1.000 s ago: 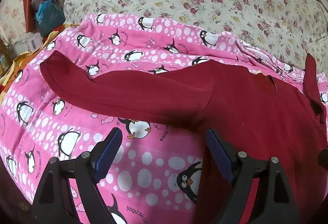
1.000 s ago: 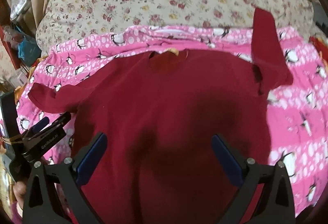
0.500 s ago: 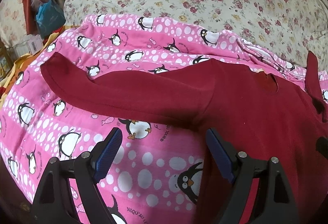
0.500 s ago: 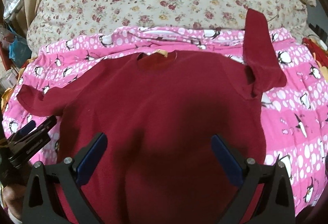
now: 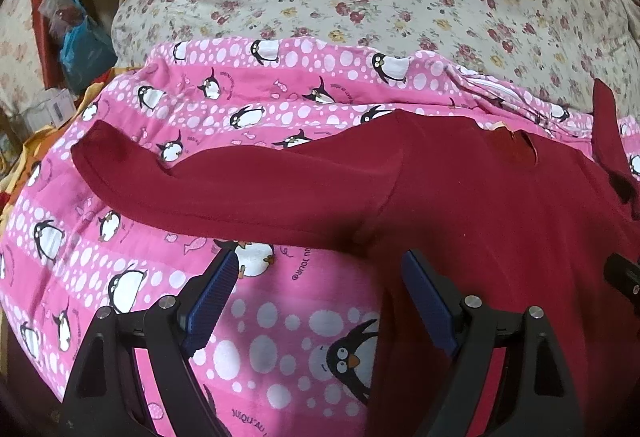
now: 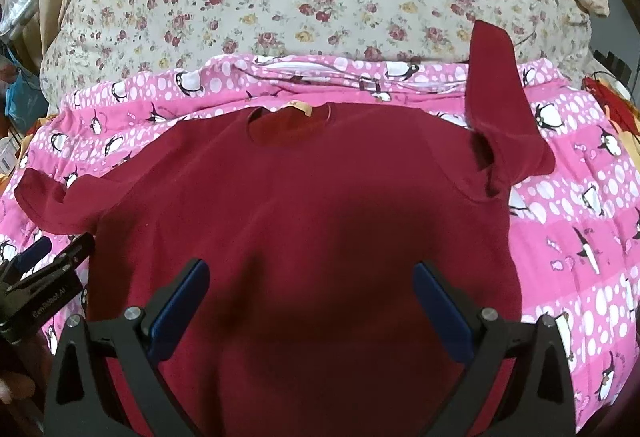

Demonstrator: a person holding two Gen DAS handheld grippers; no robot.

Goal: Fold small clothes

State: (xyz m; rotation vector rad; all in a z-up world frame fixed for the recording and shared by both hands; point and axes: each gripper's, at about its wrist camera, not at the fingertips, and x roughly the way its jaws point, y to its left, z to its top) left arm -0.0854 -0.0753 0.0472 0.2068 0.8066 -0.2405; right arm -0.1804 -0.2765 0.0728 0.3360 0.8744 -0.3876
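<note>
Two grippers, both with the jaws wide apart and nothing between the blue pads. Your left gripper [image 5: 316, 301] hung over the pink penguin-print blanket [image 5: 120, 257], right at the edge of the dark red long-sleeved knit top [image 6: 304, 221], with its right pad over the fabric near the armpit. Your right gripper [image 6: 312, 305] hovered over the middle of the top's body. That top lay spread flat, front up, on the blanket, collar toward the cream floral quilt [image 6: 280, 9]. One sleeve [image 5: 224, 181] stretched straight out to the left; the other sleeve [image 6: 500, 105] looked folded back up toward the quilt, though the fisheye warps that corner a bit.
</note>
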